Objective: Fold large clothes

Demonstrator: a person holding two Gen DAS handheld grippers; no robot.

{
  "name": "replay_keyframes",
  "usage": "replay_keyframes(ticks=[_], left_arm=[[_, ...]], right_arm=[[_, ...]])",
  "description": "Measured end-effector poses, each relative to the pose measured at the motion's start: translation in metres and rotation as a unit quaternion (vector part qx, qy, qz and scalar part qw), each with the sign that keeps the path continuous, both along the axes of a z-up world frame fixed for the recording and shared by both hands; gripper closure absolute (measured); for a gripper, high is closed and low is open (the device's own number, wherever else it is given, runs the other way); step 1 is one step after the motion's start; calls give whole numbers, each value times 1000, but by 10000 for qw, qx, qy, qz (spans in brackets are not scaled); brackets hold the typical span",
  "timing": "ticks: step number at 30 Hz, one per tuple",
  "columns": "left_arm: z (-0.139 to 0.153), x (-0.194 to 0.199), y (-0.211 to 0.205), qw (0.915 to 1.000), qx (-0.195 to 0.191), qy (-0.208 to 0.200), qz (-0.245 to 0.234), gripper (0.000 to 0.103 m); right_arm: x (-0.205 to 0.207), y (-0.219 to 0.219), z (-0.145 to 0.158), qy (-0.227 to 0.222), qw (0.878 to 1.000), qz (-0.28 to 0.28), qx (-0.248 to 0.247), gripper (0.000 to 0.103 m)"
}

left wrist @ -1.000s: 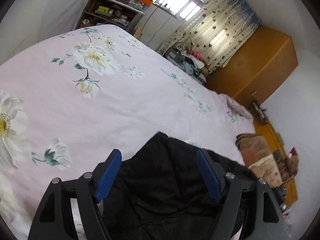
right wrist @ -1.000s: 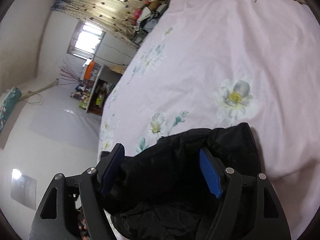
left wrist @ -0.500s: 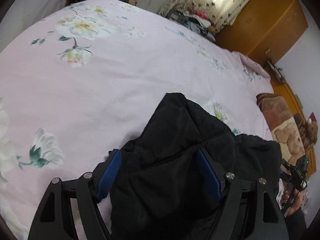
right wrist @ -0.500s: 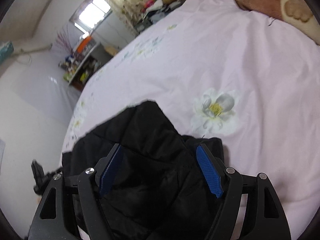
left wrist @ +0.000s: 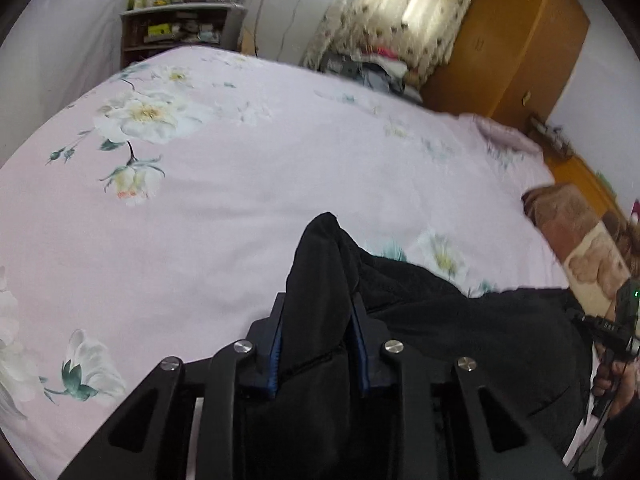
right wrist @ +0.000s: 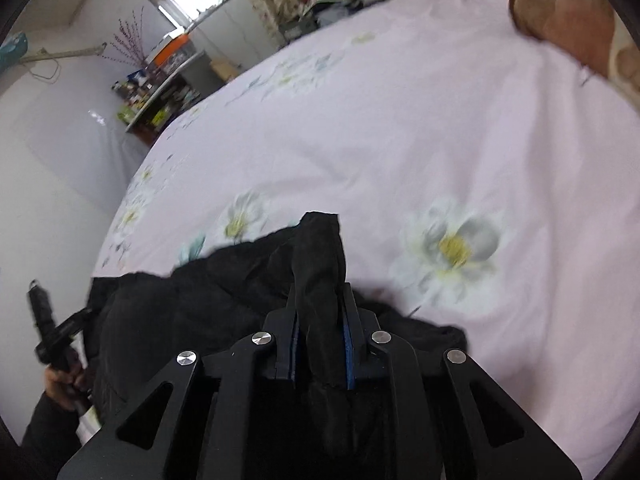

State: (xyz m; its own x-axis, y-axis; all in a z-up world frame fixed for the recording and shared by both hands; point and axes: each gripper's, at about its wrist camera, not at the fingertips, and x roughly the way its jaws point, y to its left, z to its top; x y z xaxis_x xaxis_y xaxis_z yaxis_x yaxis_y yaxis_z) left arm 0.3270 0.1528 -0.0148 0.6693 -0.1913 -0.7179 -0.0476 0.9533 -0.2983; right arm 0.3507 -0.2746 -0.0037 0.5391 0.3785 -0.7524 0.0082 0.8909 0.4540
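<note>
So both grippers have a bite of the same black garment [left wrist: 460, 320], which lies bunched up at the near edge of a bed with a pink floral sheet [left wrist: 248, 216].

Left gripper [left wrist: 318, 312]: its jaws have just been closing, and the blue pads [left wrist: 275, 348] are now pressed on a ridge of the black cloth from both sides. A fold of it pokes out past the fingertips and stands up in a little peak. The rest of the garment trails off to the right across the sheet, over toward the other hand [left wrist: 614, 376] at the right edge of that view, which holds its own tool.

Right gripper [right wrist: 320, 312]: same deal, jaws have just been closing and they're clamped tight on a narrow twisted roll of the black garment [right wrist: 192, 300], which sticks up beyond the tips. From this view the bulk of the cloth lies to the left, toward the left hand [right wrist: 60, 380], which shows low in the corner.

Around it: a brown plush blanket [left wrist: 576, 236] lies at the far right of the bed, an orange wooden wardrobe [left wrist: 516, 40] stands in the corner, a spotted curtain [left wrist: 400, 12] hangs beside it, and a cluttered shelf [left wrist: 176, 28] sits under the window. Both views are a bit blurred.
</note>
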Motion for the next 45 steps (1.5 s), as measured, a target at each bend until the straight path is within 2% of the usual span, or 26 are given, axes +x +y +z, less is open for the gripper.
replay_keyframes(ticks=[2, 4, 6, 9, 12, 16, 19, 21, 23, 27, 30, 33, 35, 37, 38, 40, 45], left_arm=[[-17, 6, 3, 9993, -179, 215, 237, 74], [-38, 10, 1, 9987, -91, 375, 334, 73], [-56, 10, 0, 9979, -60, 447, 455, 70], [-64, 8, -3, 9983, 88, 329, 470, 67], [-71, 5, -8, 9983, 300, 214, 448, 63], [-74, 10, -12, 9970, 472, 258, 548, 56], [-60, 13, -7, 9967, 443, 422, 525, 52], [-46, 7, -1, 9972, 327, 372, 559, 42], [-25, -1, 7, 9973, 313, 174, 643, 36], [16, -30, 10, 9962, 401, -364, 686, 33], [28, -54, -20, 9971, 314, -694, 92, 27], [11, -56, -75, 9933, 584, -610, -794, 27], [-12, -42, -99, 9914, 749, -323, -1028, 27], [-30, -27, -106, 9903, 984, -275, -942, 26], [-36, -20, -104, 9915, 958, -266, -839, 25], [-42, -10, -101, 9937, 844, -185, -719, 25], [-52, 0, -107, 9920, 1040, -151, -700, 25]], right_arm=[[5, 7, -1, 10, 9994, -117, -331, 88], [15, 21, -23, 289, 9962, -144, -808, 88], [18, 29, -45, 494, 9936, -202, -991, 88], [15, 34, -60, 476, 9902, -293, -1278, 86], [12, 35, -66, 439, 9892, -309, -1361, 85], [9, 36, -71, 417, 9863, -335, -1561, 81], [12, 39, -57, 420, 9844, -405, -1662, 77], [5, 39, -37, 226, 9838, -482, -1712, 70], [-8, 37, -10, -139, 9854, -525, -1617, 53], [-46, 48, 46, -975, 9832, -489, -1461, 52], [-69, 85, 54, -1230, 9841, 90, -1275, 52], [-72, 133, 26, -1037, 9824, 814, -1322, 52], [-60, 150, -2, -744, 9824, 885, -1464, 52], [-45, 156, -17, -773, 9770, 826, -1808, 52], [-39, 156, -22, -736, 9766, 772, -1865, 52], [-22, 152, -33, -526, 9799, 620, -1824, 52], [-12, 148, -49, -470, 9792, 490, -1914, 52]])
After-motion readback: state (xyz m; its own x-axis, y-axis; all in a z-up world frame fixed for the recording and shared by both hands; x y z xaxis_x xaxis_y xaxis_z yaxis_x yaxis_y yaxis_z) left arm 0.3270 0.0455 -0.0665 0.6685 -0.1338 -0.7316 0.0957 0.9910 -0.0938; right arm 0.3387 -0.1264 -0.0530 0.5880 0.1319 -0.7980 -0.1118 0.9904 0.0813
